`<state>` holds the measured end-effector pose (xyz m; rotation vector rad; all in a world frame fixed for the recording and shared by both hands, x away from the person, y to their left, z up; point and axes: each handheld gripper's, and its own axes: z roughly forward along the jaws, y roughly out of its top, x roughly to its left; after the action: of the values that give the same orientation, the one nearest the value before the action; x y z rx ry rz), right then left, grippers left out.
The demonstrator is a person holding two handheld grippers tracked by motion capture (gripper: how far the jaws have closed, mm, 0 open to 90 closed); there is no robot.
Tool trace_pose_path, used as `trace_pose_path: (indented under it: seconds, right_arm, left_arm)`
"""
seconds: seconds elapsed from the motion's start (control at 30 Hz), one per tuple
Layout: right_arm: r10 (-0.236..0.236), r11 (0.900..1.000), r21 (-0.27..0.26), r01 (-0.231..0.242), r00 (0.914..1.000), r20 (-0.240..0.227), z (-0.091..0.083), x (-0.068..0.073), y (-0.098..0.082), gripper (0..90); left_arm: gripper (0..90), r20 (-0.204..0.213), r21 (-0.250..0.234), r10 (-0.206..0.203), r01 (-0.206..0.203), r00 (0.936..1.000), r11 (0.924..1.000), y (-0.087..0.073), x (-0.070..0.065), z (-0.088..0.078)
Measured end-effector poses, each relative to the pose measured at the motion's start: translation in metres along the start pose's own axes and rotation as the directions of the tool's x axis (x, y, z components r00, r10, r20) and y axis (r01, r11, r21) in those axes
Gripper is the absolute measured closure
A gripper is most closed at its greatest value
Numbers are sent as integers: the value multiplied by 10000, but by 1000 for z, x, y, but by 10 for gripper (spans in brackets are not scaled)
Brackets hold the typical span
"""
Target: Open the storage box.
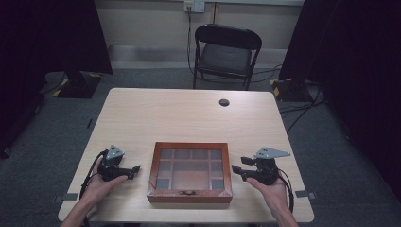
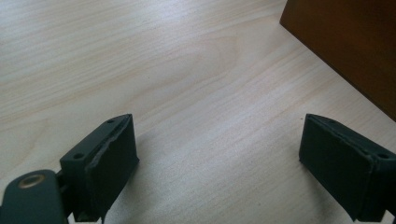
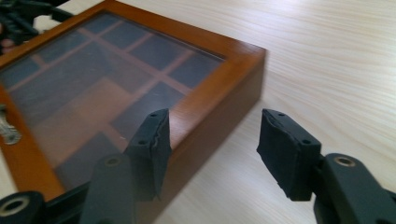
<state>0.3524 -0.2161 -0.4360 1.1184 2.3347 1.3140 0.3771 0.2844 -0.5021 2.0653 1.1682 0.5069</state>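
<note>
A shallow brown wooden box (image 1: 189, 145) with a glass lid over several compartments lies at the table's front middle, its metal latch (image 1: 188, 192) facing the person. My left gripper (image 1: 137, 169) rests on the table left of the box, open, with bare tabletop between its jaws (image 2: 219, 154) and the box's side (image 2: 345, 42) off to the right. My right gripper (image 1: 235, 171) sits just right of the box, pointing at it. In the right gripper view its jaws (image 3: 215, 135) stand apart near the box's edge (image 3: 219, 70), with nothing gripped between them.
The light wooden table (image 1: 189, 113) has a round cable hole (image 1: 224, 102) at its far side. A black folding chair (image 1: 227, 52) stands behind the table. Dark curtains hang at both sides, with cables on the grey floor.
</note>
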Motion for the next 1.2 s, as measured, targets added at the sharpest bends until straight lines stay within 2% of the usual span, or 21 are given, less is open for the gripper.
trace_pose_path:
  seconds: [0.2, 0.33, 0.43, 0.53, 0.73, 0.93, 1.03, 1.07, 1.13, 1.2]
  right_arm:
    - [-527, 9986, -25, 526, 9949, -859, 9, 19, 18, 447]
    - [-783, 9968, 34, 797, 9859, -1479, 21, 33, 29, 399]
    - [-1052, 9938, 163, 1104, 9758, -1915, 29, 46, 36, 414]
    - [-1373, 9896, 99, 1438, 9612, -2391, 36, 58, 41, 473]
    - [-1601, 9851, 82, 1719, 9324, -3241, 49, 77, 43, 605]
    - [-1727, 9771, 435, 2081, 8963, -4085, 58, 92, 34, 688]
    - [-1697, 9732, 622, 2216, 8734, -4565, 62, 97, 31, 718]
    - [-1764, 9706, 667, 2313, 8721, -4565, 63, 98, 31, 720]
    - [-1763, 9698, 666, 2348, 8627, -4739, 65, 101, 30, 737]
    - [-1804, 9669, 744, 2440, 8602, -4770, 65, 103, 29, 747]
  left_arm:
    - [106, -1, -1, -1, 1, 10000, 10000, 0, 0, 0]
    - [106, 0, 4, 5, -5, 10000, 10000, 0, 0, 0]
    - [106, 1, 0, -1, 1, 10000, 10000, 0, 0, 0]
    - [105, 1, 3, 3, -3, 10000, 10000, 0, 0, 0]
    - [105, 5, 4, 1, -1, 10000, 10000, 0, 0, 0]
    - [104, 28, 22, 51, -51, 10000, 10000, 0, 1, 0]
    - [103, 42, 14, 59, -59, 10000, 10000, 0, 1, 0]
    - [103, 46, 11, 51, -51, 10000, 10000, 0, 1, 0]
    - [103, 45, 12, 56, -56, 10000, 10000, 0, 1, 0]
    - [103, 42, 13, 54, -55, 10000, 10000, 0, 1, 0]
